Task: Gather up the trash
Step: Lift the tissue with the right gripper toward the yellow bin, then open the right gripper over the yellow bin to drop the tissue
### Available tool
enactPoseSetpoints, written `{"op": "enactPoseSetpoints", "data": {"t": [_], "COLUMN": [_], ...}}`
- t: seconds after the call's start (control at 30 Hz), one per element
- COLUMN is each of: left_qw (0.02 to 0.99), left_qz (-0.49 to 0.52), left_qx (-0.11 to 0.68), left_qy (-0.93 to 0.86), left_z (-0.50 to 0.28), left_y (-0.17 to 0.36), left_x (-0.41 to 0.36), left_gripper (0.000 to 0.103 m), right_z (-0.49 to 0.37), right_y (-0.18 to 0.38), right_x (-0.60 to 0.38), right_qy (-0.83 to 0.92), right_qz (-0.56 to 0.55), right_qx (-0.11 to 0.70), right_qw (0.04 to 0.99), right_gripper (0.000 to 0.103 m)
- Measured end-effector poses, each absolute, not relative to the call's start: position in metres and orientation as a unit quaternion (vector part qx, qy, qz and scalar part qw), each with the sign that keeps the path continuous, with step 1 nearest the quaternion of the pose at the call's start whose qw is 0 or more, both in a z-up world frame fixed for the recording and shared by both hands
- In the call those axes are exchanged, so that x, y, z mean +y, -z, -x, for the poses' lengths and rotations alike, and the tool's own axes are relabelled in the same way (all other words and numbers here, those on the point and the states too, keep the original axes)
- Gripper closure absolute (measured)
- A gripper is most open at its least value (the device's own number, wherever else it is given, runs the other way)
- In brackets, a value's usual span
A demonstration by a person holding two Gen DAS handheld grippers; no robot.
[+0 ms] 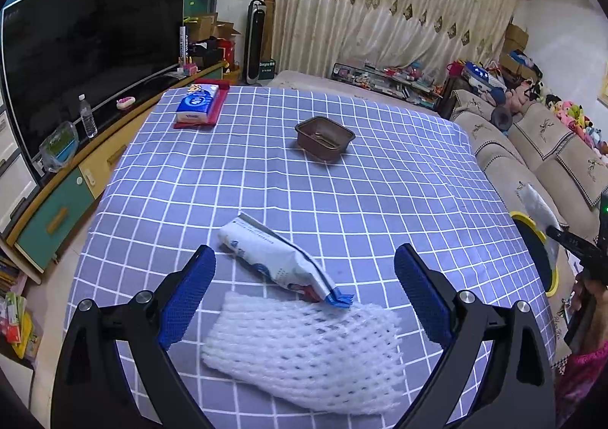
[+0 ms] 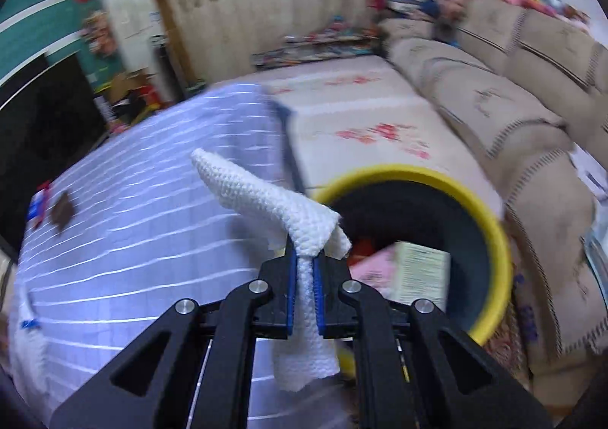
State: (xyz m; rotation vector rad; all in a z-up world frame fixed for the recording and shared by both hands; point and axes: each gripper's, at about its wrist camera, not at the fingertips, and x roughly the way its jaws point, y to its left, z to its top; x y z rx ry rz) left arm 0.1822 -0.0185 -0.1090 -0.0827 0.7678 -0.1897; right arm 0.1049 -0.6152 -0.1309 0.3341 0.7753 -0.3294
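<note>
Checked tabletop (image 1: 266,170) spreads ahead of the left hand-held gripper (image 1: 304,269), jaws wide, nothing gripped; white foam net (image 1: 304,349) lies between its fingers, printed wrapper (image 1: 273,258) touching it just beyond, writing too small to read. Right hand-held gripper (image 2: 305,269) pinches a white paper towel (image 2: 266,197) near the yellow-rimmed bin (image 2: 490,223)

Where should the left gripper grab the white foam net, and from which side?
Grip the foam net across its narrower near-left end, coming straight down from above. It lies flat and soft between the open left gripper, and the wrapper overlaps its far edge.
</note>
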Motion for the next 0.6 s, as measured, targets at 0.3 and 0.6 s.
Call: {"op": "enactPoseSetpoints", "data": {"t": [0.3, 0.6], "left_qw": [0.916, 0.908], "left_qz": [0.035, 0.02], "left_qx": [0.391, 0.414], "left_qy": [0.083, 0.064], "left_z": [-0.199, -0.216], "left_y": [0.119, 0.133], "left_x": [-0.035, -0.046], "left_gripper": [0.009, 0.009], "right_z": [-0.098, -0.093], "right_y": [0.161, 0.153], "right_x": [-0.662, -0.65], "right_qy": [0.222, 0.202], "right_qz": [-0.176, -0.183], "right_qx": [0.389, 0.375], "right_qw": [0.876, 0.886], "right_gripper": [0.04, 0.039]}}
